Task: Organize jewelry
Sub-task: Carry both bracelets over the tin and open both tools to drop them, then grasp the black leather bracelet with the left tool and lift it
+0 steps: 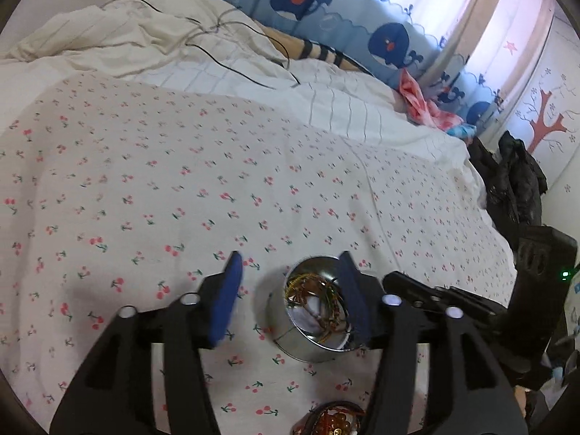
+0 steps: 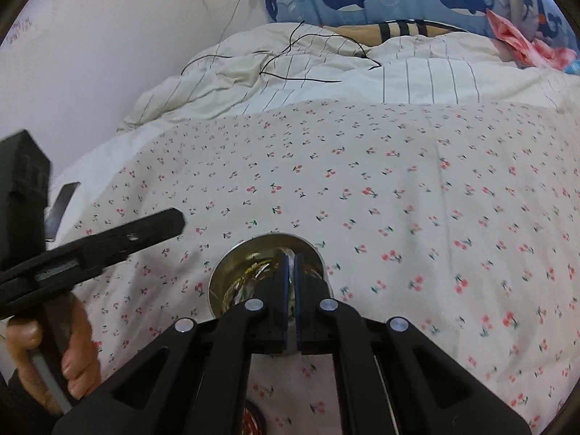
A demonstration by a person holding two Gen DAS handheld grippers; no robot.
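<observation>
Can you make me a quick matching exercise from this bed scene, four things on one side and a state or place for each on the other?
Things:
1. left gripper
2. right gripper
3. metal bowl
4. black cables

States or places:
A. shut, over the bowl
B. open, jaws either side of the bowl
C. lying on the striped duvet
D. on the cherry-print sheet, holding tangled jewelry

Pairs: 1-B, 2-A, 3-D, 4-C

Shiny metal on soft printed cloth

The bowl [image 1: 311, 320] at lower centre is polished, mirror-bright metal holding glinting gold-toned chains [image 1: 308, 286]; the bedsheet [image 1: 217, 188] is matt woven cloth with a cherry print, the quilt [image 1: 145, 40] at upper left rumpled cloth; both grippers are matt black plastic with blue, foam-like fingers [image 1: 226, 301].
</observation>
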